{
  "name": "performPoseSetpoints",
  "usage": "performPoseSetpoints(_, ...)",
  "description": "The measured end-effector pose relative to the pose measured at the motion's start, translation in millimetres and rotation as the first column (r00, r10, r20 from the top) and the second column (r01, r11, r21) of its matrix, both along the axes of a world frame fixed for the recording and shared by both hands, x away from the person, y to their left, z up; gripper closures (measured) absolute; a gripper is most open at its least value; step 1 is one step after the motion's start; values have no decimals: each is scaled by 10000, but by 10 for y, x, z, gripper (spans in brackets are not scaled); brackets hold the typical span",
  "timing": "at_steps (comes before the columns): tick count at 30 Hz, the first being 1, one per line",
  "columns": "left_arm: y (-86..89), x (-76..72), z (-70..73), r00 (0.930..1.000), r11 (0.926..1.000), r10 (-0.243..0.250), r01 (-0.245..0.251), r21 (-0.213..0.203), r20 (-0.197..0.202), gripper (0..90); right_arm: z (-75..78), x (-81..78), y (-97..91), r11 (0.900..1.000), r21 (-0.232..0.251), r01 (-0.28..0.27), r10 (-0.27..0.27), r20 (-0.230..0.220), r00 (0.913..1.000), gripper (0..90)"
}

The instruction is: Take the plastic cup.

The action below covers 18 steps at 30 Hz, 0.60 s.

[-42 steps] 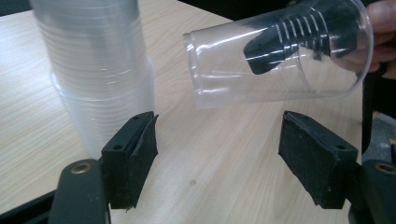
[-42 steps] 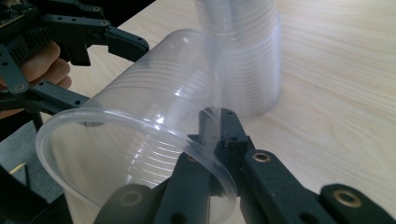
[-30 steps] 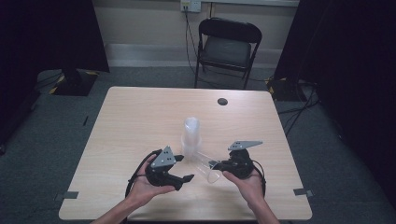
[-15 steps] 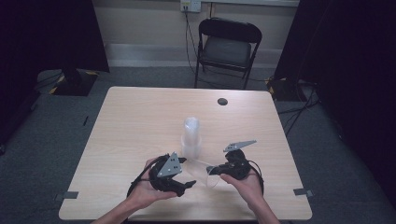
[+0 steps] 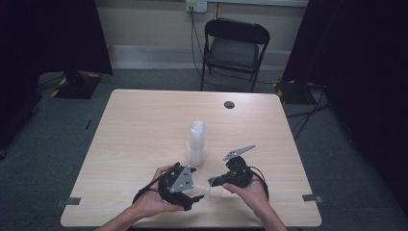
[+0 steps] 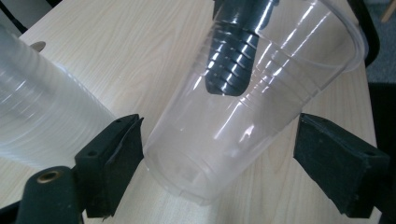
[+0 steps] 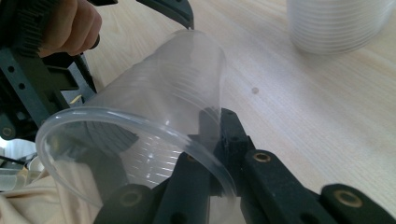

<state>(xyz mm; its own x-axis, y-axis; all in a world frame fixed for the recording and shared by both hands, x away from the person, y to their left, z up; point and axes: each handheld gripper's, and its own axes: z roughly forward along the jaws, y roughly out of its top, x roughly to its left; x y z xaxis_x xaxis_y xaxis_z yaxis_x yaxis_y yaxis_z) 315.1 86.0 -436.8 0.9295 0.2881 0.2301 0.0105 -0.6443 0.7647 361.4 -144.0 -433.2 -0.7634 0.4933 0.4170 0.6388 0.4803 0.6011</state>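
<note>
The single clear plastic cup (image 6: 243,107) lies tilted on its side above the near edge of the tabletop (image 5: 144,125), between the two grippers, its mouth turned toward the right gripper (image 5: 217,180) and its base toward the left gripper (image 5: 195,198). In the right gripper view the fingers are together, pinched on the cup wall at the rim, one finger inside the cup and one outside; the cup (image 7: 154,112) is carried by this grip alone. In the left gripper view the left gripper's fingers (image 6: 116,154) stand apart on either side of the cup's base, having just been opening, with no pad pressing on it. The tall stack of clear plastic cups (image 5: 196,143) stands upright just beyond the grippers, near the middle of the tabletop; a small dark round disc (image 5: 229,104) lies well apart near the far edge. Judged risk: the thin wall, held at one rim point, may buckle or slip, letting the cup swing or drop; the open left fingers, close to the stack, could knock it over if moved carelessly. No brand, label or writing is legible on any item.
</note>
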Motion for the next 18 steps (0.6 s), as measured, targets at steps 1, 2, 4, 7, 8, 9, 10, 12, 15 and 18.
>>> performPoseSetpoints(1,-3,0,-6,9999,10000,-43,42,81,98,158,-7,1,11,10000,-24,-34,33,-38,10000,899)
performPoseSetpoints(2,-11,-4,-11,9999,9998,-75,72,201,149,159,-10,2,17,10000,-32,-55,55,-70,10000,899)
performPoseSetpoints(4,-23,-15,-24,9998,9996,-19,13,295,208,161,-17,5,26,10000,-25,-63,63,-107,9999,897)
performPoseSetpoints(7,-45,-24,-49,9996,9993,-39,29,367,283,174,-25,6,46,10000,33,-68,69,-159,9998,895)
performPoseSetpoints(8,-45,-23,-46,9994,9984,-114,95,556,337,180,-27,6,55,10000,17,-83,83,-188,9998,894)
performPoseSetpoints(9,-59,-35,-65,9996,9992,-28,16,396,293,185,-31,4,67,10000,16,-78,78,-202,9998,892)
performPoseSetpoints(10,-66,-42,-75,9994,9989,-41,25,475,344,193,-35,5,77,10000,20,-53,54,-207,9998,892)
performPoseSetpoints(12,-86,-54,-101,9993,9987,51,-69,498,362,195,-44,5,98,10000,7,-64,64,-236,9997,886)
performPoseSetpoints(15,-92,-56,-105,9993,9989,87,-103,463,365,206,-64,13,125,10000,-1,13,-13,-337,9994,886)
performPoseSetpoints(18,-104,-62,-98,9993,9990,24,-41,449,366,216,-76,23,145,10000,28,8,-7,-443,9990,886)
